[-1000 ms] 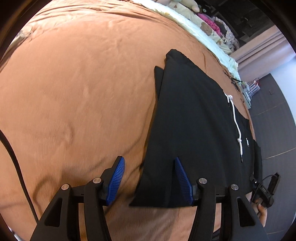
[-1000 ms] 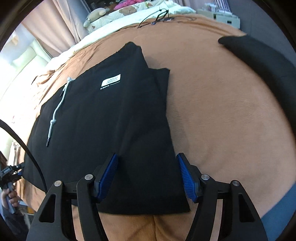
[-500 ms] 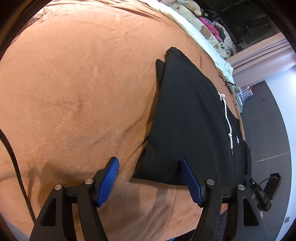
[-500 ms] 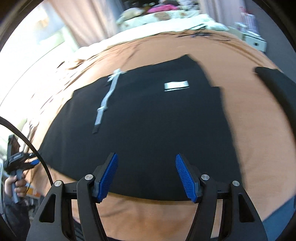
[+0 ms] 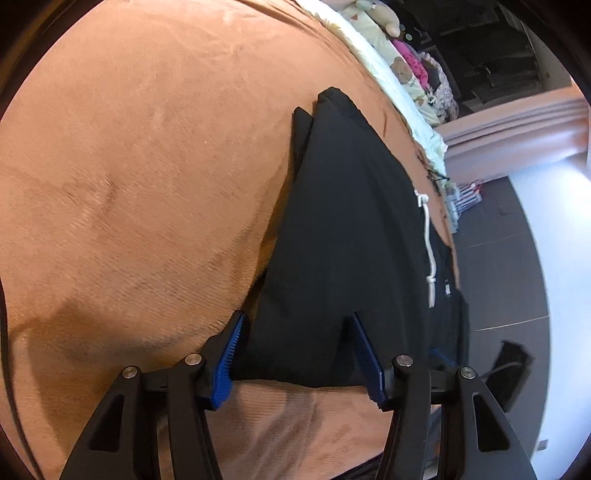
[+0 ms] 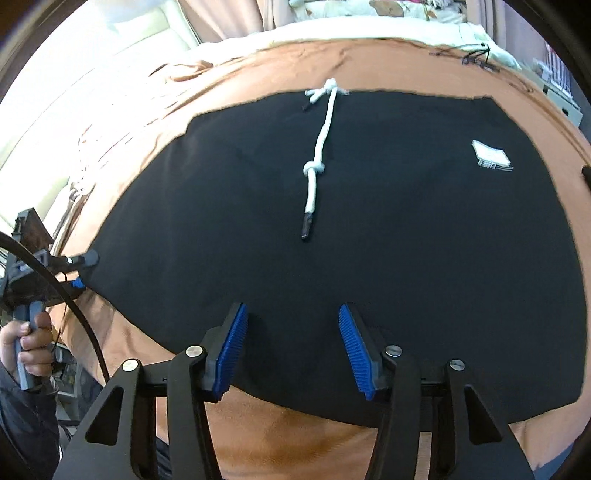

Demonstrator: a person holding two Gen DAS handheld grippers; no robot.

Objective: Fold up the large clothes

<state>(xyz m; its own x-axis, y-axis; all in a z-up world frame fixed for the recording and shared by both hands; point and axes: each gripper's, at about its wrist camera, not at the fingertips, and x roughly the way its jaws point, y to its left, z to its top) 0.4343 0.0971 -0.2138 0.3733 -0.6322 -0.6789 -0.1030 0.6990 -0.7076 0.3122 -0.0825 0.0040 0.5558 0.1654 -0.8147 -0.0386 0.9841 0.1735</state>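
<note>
Folding is partly done: black garment (image 6: 369, 236) lies flat, folded narrower. Left gripper (image 5: 295, 350) and right gripper (image 6: 291, 347), jaws just narrowing, straddle its near edge ungripped; further folds remain.

A brown blanket (image 5: 155, 192) covers the bed and serves as the landmark. Along its far edge lies a pale quilt (image 5: 373, 48) printed with bears, and a pink cloth (image 5: 410, 62) sits just beyond that. A thin black cable (image 6: 476, 57) rests on the blanket near its far corner. Beige curtains (image 6: 221, 18) hang behind the blanket's far side, beside a cream sofa (image 6: 74, 85).
</note>
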